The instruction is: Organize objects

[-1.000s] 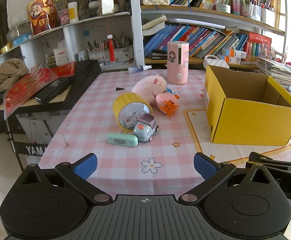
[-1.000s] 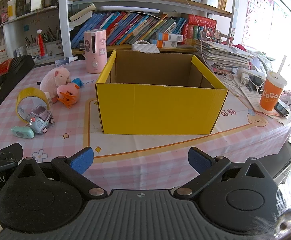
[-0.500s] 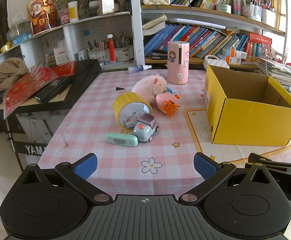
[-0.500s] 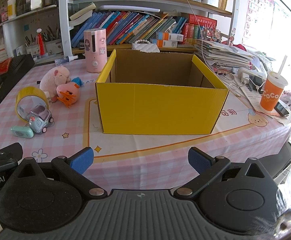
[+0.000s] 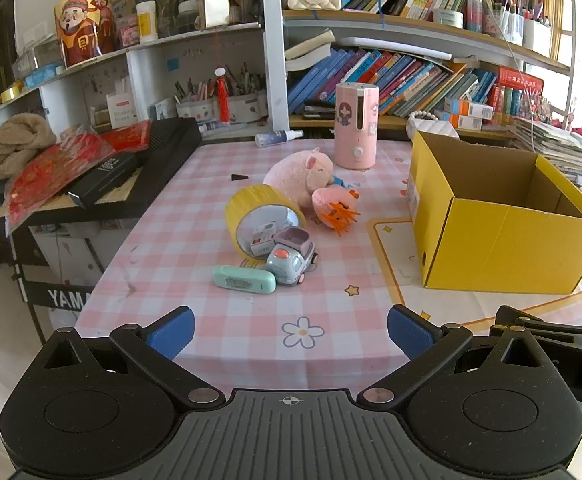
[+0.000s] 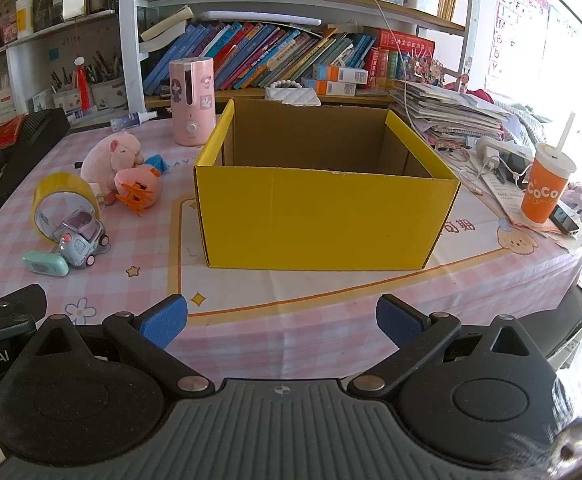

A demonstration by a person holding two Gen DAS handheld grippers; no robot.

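An open yellow cardboard box (image 5: 503,240) (image 6: 323,220) stands on the pink checked table, and its inside looks empty. Left of it lies a cluster: a pink plush pig (image 5: 299,176) (image 6: 109,156), a pink toy with an orange claw clip (image 5: 337,206) (image 6: 137,188), a yellow tape roll (image 5: 261,216) (image 6: 61,200), a grey-blue toy car (image 5: 291,256) (image 6: 81,240) and a mint green device (image 5: 243,279) (image 6: 45,262). My left gripper (image 5: 290,330) hangs open at the table's near edge, short of the cluster. My right gripper (image 6: 282,320) is open in front of the box.
A pink humidifier (image 5: 356,126) and a spray bottle (image 5: 278,137) stand at the back of the table. An orange cup with a straw (image 6: 545,188), a phone and stacked papers (image 6: 451,116) fill the right side. A black keyboard (image 5: 103,184) lies to the left; bookshelves behind.
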